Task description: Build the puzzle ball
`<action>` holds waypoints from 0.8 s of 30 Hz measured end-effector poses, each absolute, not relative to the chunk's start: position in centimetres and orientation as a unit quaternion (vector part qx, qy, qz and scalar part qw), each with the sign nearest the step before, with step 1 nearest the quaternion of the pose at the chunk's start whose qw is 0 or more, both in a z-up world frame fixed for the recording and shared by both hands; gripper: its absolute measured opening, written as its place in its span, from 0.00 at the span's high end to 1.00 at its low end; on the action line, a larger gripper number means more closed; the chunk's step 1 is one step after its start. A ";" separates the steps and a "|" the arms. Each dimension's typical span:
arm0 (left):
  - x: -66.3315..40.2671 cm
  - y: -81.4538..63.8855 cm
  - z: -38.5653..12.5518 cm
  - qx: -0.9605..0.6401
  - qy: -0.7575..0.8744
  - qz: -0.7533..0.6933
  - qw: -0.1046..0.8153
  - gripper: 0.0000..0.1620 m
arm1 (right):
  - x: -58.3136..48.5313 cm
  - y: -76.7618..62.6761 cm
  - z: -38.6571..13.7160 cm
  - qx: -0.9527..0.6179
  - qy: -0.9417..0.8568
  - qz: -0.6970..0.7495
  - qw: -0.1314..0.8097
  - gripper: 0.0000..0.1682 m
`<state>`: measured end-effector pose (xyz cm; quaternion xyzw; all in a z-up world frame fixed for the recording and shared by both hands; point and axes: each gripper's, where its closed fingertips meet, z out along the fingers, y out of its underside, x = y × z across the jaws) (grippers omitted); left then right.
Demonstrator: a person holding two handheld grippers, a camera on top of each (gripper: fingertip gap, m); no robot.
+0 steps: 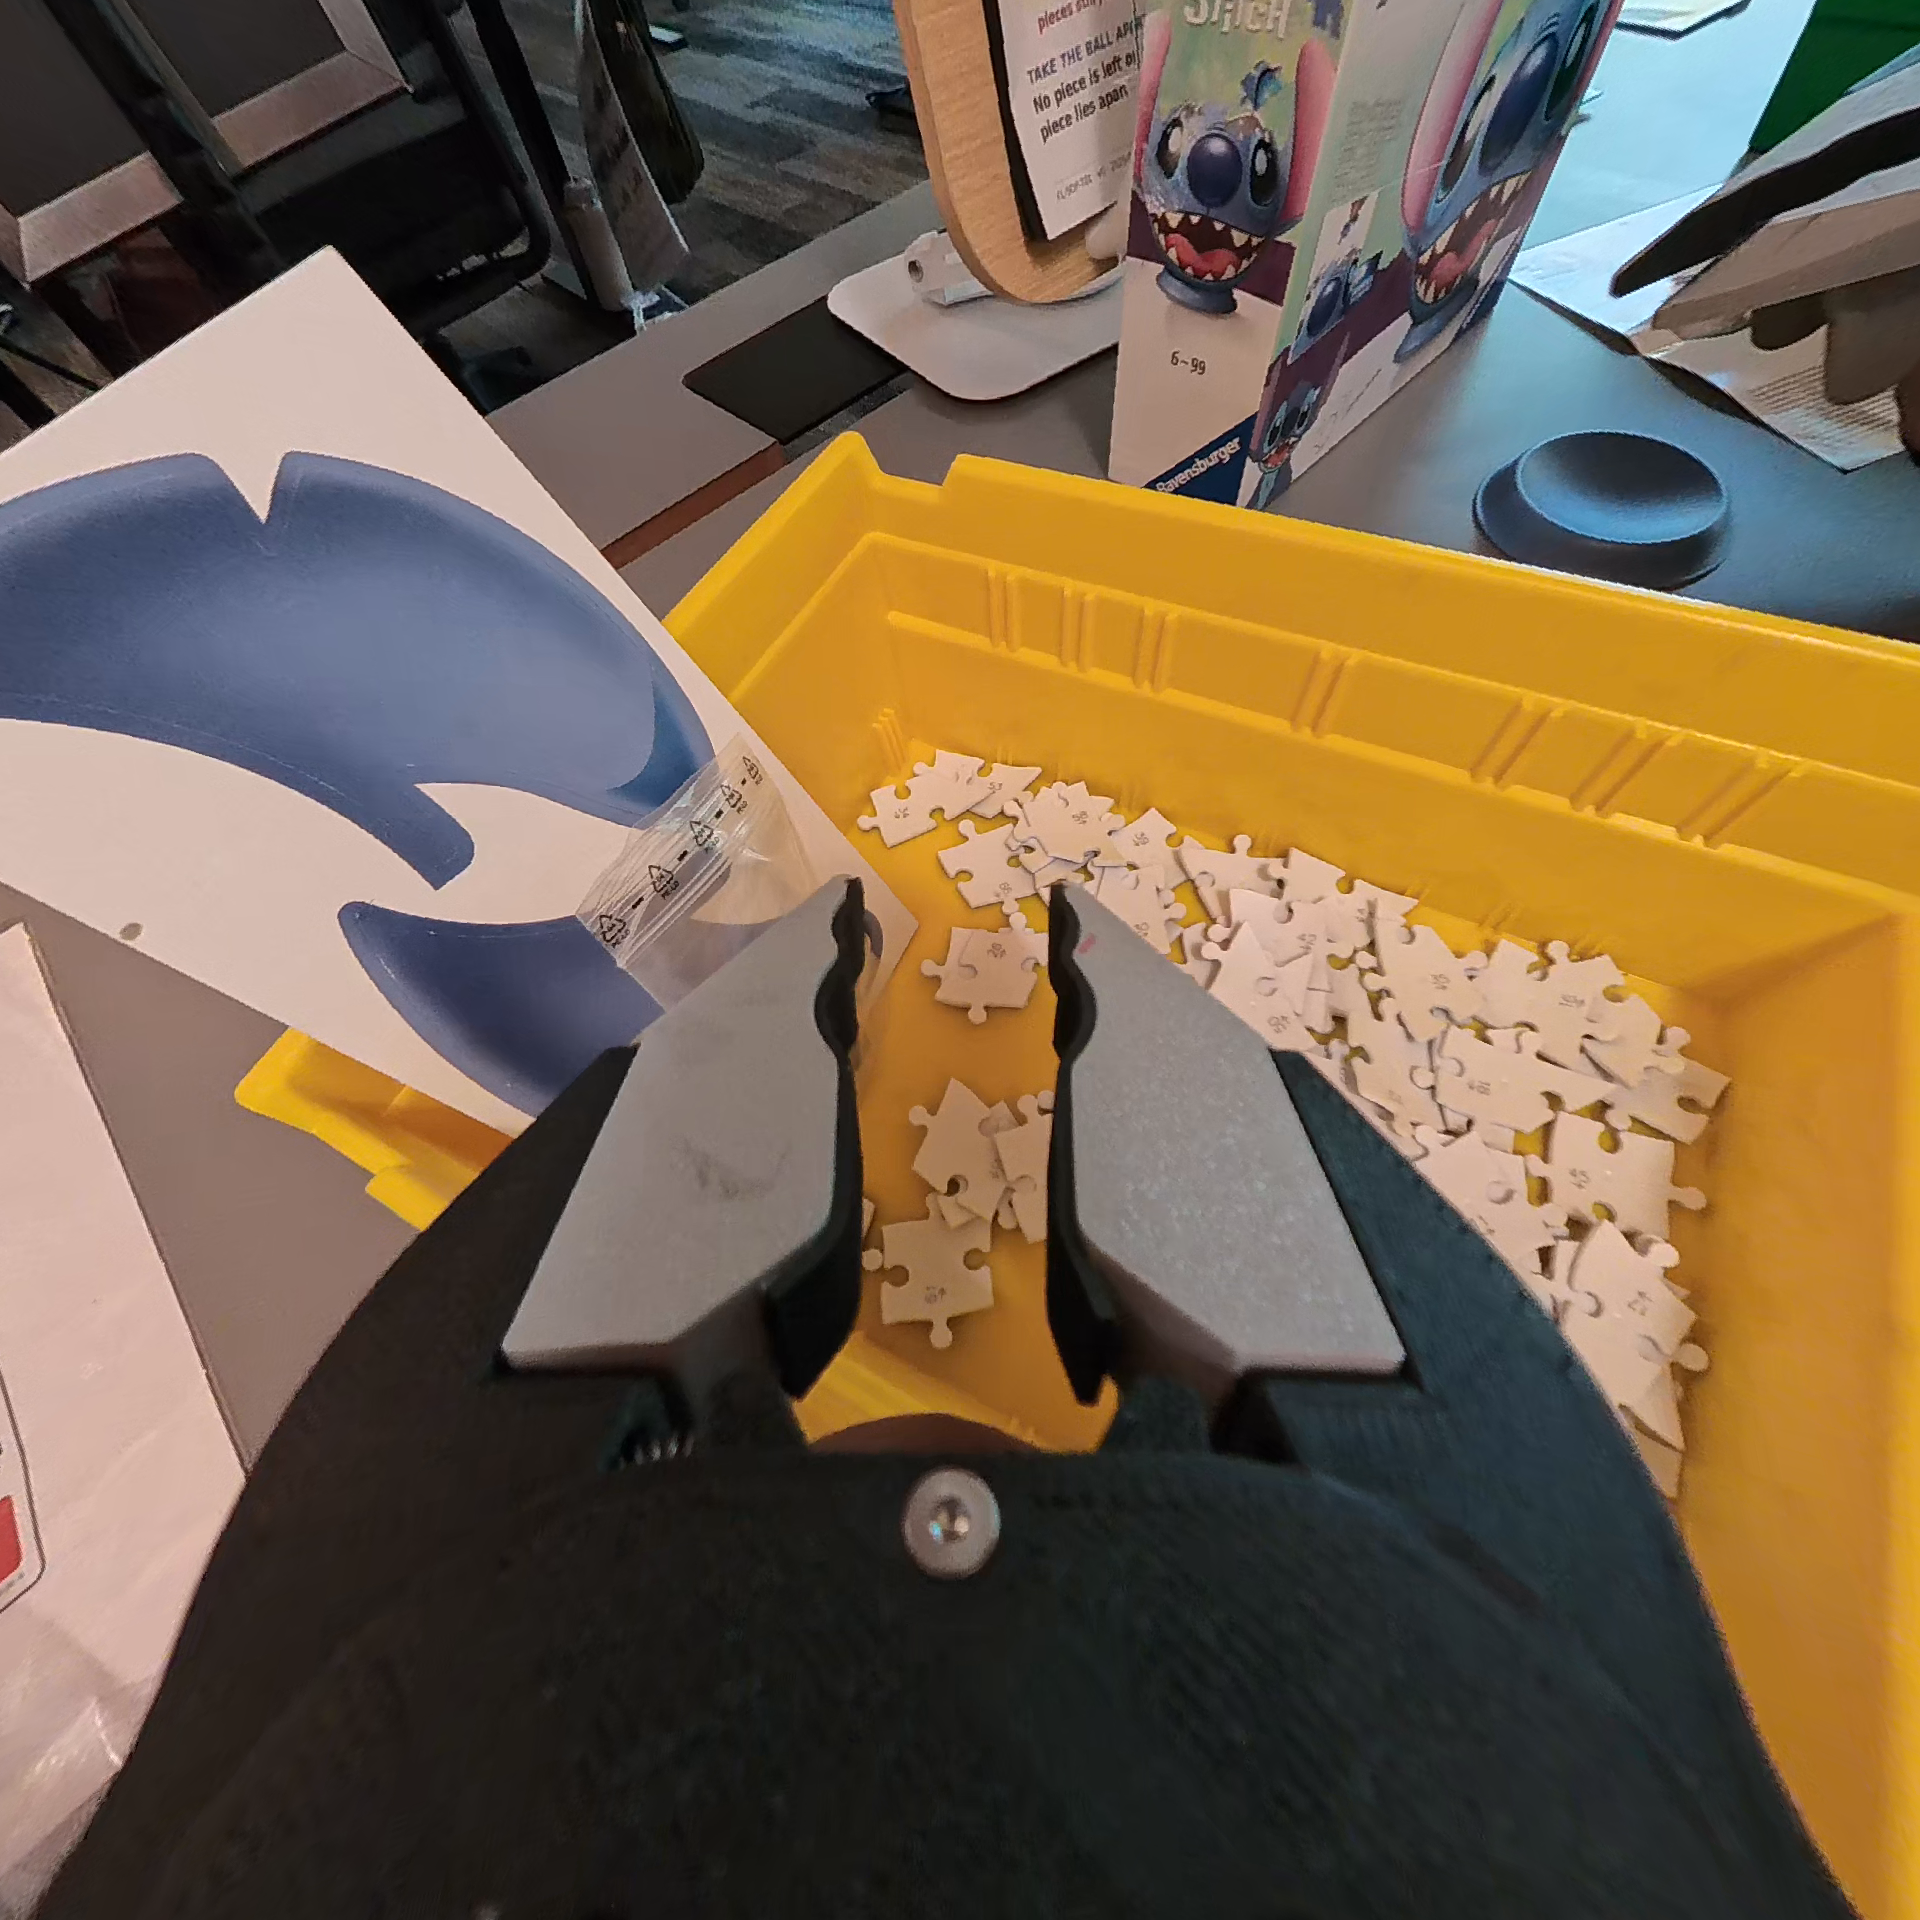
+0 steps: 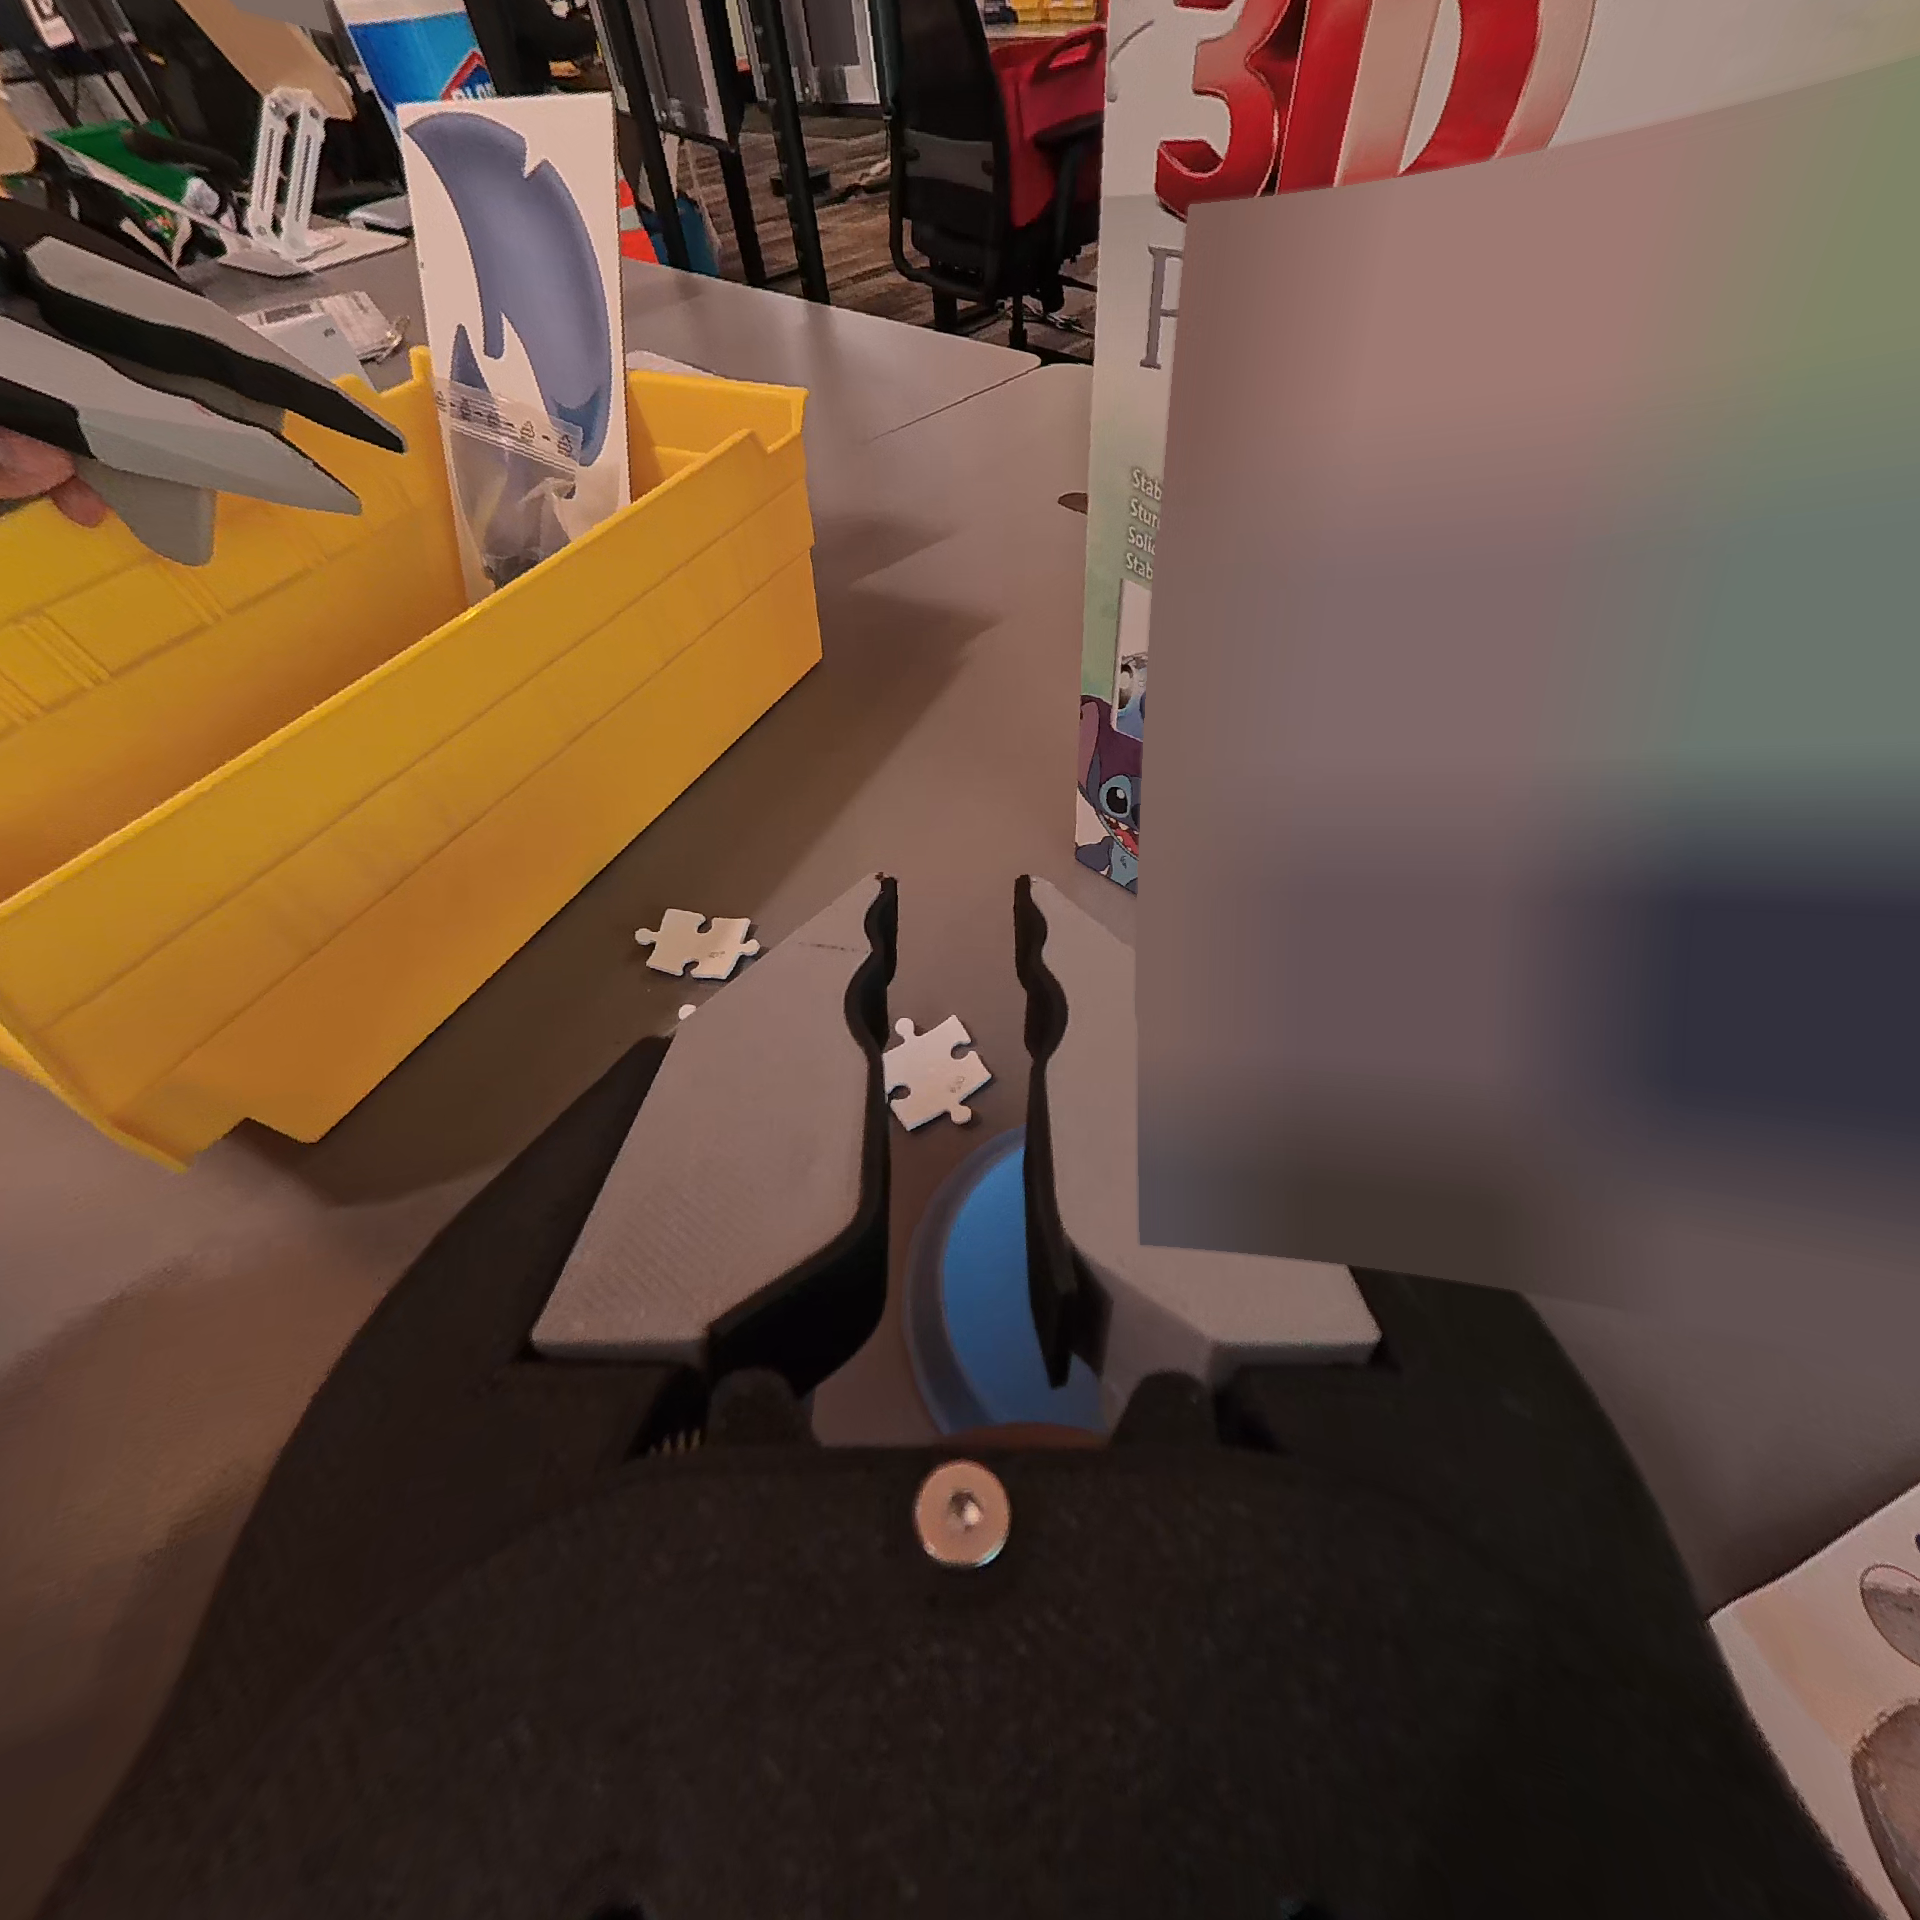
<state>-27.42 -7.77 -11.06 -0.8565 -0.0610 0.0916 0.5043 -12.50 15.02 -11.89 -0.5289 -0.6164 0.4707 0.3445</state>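
Several white puzzle pieces lie face down in a yellow bin. My left gripper is open and empty, hovering over the bin's left part above a loose piece. My right gripper is open and empty over the grey table, right of the bin. A single piece lies on the table between its fingers, and a joined pair lies a little to the left. A blue round stand sits under the right gripper. The left gripper also shows over the bin in the right wrist view.
A white card with blue ear shapes and a clear bag lean in the bin's left end. The puzzle box stands behind the bin, and close on my right. A dark round base and a sign holder sit on the table. One gripper's finger ends stand about 30 cm off the other's.
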 end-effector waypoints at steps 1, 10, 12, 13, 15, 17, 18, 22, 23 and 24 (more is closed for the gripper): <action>-27.4 -7.8 -11.1 -0.857 -0.061 0.091 0.504 0.80 | -12.5 15.0 -11.8 -0.527 -0.617 0.470 0.347 0.89; -27.2 -7.7 -11.1 -0.858 -0.054 0.094 0.502 0.80 | -12.7 15.0 -12.2 -0.525 -0.620 0.464 0.354 0.89; -27.2 -7.8 -11.1 -0.858 -0.054 0.094 0.501 0.80 | -12.7 15.1 -12.0 -0.524 -0.617 0.466 0.357 0.89; -27.2 -7.7 -11.1 -0.858 -0.054 0.094 0.501 0.80 | -12.7 15.1 -11.9 -0.523 -0.617 0.467 0.359 0.89; -27.2 -7.7 -11.1 -0.858 -0.055 0.094 0.502 0.80 | -12.6 15.0 -11.7 -0.521 -0.616 0.468 0.360 0.89; -27.2 -7.7 -11.1 -0.858 -0.056 0.093 0.502 0.80 | -12.5 14.9 -11.6 -0.518 -0.616 0.469 0.362 0.90; -27.2 -7.7 -11.1 -0.858 -0.056 0.093 0.502 0.80 | -12.5 14.9 -11.5 -0.517 -0.616 0.470 0.363 0.90; -27.2 -7.7 -11.1 -0.858 -0.056 0.094 0.502 0.80 | -12.4 14.7 -11.3 -0.513 -0.617 0.470 0.367 0.90; -27.2 -7.7 -11.1 -0.858 -0.056 0.094 0.502 0.80 | -12.4 14.7 -11.3 -0.512 -0.617 0.470 0.368 0.90; -27.2 -7.7 -11.1 -0.858 -0.056 0.094 0.502 0.80 | -12.4 14.7 -11.3 -0.512 -0.617 0.470 0.369 0.90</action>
